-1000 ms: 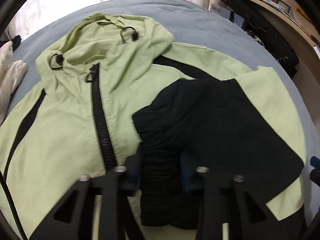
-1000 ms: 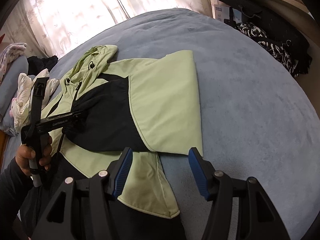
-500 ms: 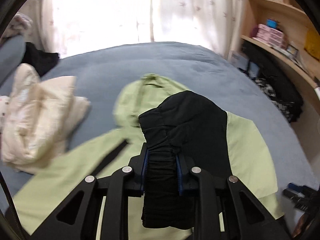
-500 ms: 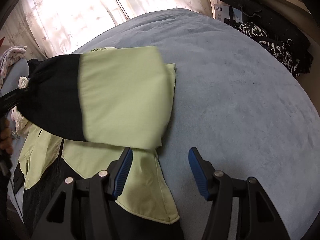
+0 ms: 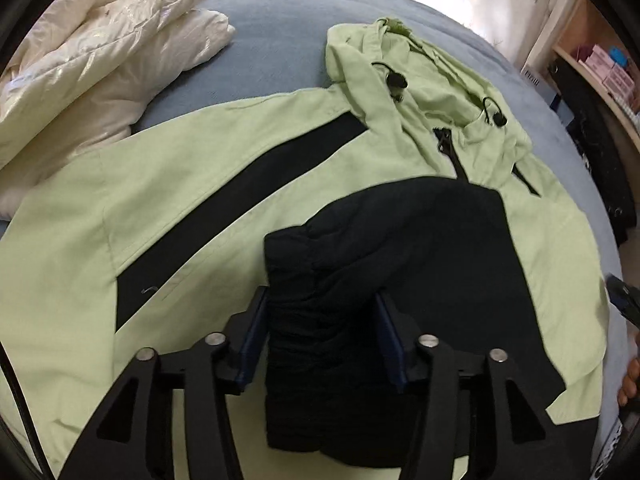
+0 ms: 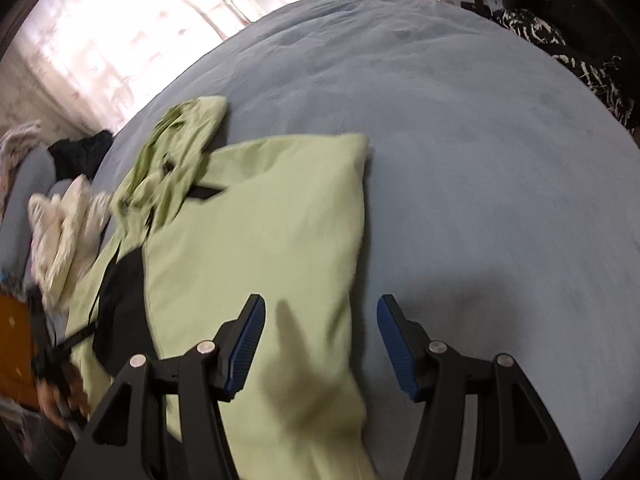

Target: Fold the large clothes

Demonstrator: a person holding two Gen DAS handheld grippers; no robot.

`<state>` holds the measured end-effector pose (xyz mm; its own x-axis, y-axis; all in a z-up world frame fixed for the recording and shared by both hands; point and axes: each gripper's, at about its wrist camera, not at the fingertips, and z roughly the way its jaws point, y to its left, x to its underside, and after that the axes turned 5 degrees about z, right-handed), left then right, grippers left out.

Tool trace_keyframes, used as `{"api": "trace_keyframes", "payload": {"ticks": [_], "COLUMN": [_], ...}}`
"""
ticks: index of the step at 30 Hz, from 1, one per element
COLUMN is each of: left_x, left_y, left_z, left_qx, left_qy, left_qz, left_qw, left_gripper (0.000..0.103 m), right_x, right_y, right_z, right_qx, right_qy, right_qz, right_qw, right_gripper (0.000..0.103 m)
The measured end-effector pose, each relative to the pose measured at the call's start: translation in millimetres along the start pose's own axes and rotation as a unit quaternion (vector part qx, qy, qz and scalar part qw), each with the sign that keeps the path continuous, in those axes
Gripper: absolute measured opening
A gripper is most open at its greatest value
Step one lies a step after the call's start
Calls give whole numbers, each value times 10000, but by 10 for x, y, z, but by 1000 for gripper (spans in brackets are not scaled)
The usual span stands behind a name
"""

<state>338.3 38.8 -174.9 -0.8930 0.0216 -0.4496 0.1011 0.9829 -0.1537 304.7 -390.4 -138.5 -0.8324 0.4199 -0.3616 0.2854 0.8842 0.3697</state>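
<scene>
A light green hooded jacket [image 5: 192, 184] with black panels lies front up on a blue bed [image 5: 272, 24]. Its black sleeve end [image 5: 320, 312] is folded across the chest and lies between the fingers of my left gripper [image 5: 322, 332], whose jaws stand wide, about the width of the cuff. In the right wrist view the folded green sleeve [image 6: 256, 248] lies flat over the jacket body, with the hood [image 6: 180, 136] beyond it. My right gripper [image 6: 320, 344] is open and empty, above the sleeve's right edge.
A cream puffy jacket [image 5: 92, 60] lies at the jacket's upper left; it also shows in the right wrist view [image 6: 64, 232]. Shelves and dark bags [image 5: 600, 128] stand beyond the bed's right side. Bare blue bedding [image 6: 480, 160] lies right of the jacket.
My left gripper lifted the black sleeve end, carried it over the jacket and lowered it onto the chest, and its jaws have spread. The right gripper shifted slightly over the sleeve.
</scene>
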Motion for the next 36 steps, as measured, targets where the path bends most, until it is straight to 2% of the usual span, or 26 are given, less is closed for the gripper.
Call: {"api": "trace_keyframes", "payload": {"ticks": [3, 4, 5, 6, 7, 8, 11, 12, 14, 16, 18, 20, 22, 24, 25, 27, 30, 34, 36], "left_x": [-38, -53, -72, -86, -100, -132, -191, -204, -207, -192, -185, -167, -126, -65, -37, 28, 110, 273, 342], "left_y": [-73, -64, -100, -156, -212, -260, -386, -406, -406, -385, -383, -373, -363, -370, -376, -432, -578, -799, -922], "left_z": [22, 34, 30, 12, -5, 6, 4, 56, 184, 245, 199, 105, -46, -272, -362, -568, -699, -635, -407], "left_qx": [-74, -91, -102, -53, -55, -81, -175, -189, -303, -321, -388, -435, -422, -575, -602, -511, -156, 50, 124], "left_qy": [-67, -122, -199, -289, -379, -452, -494, -408, -247, -218, -242, -228, -355, -651, -770, -969, -790, -879, -626], "left_qz": [105, 170, 267, 389, 488, 562, 728, 716, 683, 642, 653, 722, 830, 943, 977, 1032, 1002, 793, 693], "left_qw": [9999, 9997, 9994, 9988, 9981, 9974, 9960, 9964, 9969, 9972, 9968, 9962, 9950, 9917, 9904, 9886, 9917, 9930, 9956], "left_gripper": [50, 46, 34, 29, 28, 28, 28, 28, 29, 32, 39, 46, 47, 48, 48, 48, 48, 48, 48], "right_x": [-217, -275, -304, -313, -331, -342, -371, -387, -377, -359, -353, -320, -246, -121, -30, 126, 412, 799, 930], "right_y": [-30, -64, -97, -104, -77, -44, 19, -20, -102, -97, -88, -66, 27, 156, 242, 392, 684, 1077, 1217], "right_z": [265, 380, 456, 486, 497, 480, 273, 289, 424, 460, 368, 186, 16, -192, -274, -342, -302, -109, 81], "right_qx": [88, 54, -12, -48, -60, 37, 477, 537, 558, 669, 734, 776, 804, 839, 663, 395, -68, -137, -134], "right_qy": [91, 207, 287, 292, 245, 203, -369, -375, -120, -33, -25, -123, -341, -553, -550, -475, -148, 15, 179], "right_qz": [253, 396, 503, 506, 374, 241, -150, -125, -102, -256, -176, -154, -288, -504, -598, -702, -913, -1331, -1474], "right_qw": [9996, 9990, 9983, 9983, 9990, 9995, 9981, 9978, 9983, 9974, 9971, 9968, 9958, 9937, 9945, 9956, 9957, 9910, 9888], "right_gripper": [58, 58, 58, 50, 38, 8, 2, 2, 2, 3, 11, 13, 13, 13, 13, 13, 13, 13, 13]}}
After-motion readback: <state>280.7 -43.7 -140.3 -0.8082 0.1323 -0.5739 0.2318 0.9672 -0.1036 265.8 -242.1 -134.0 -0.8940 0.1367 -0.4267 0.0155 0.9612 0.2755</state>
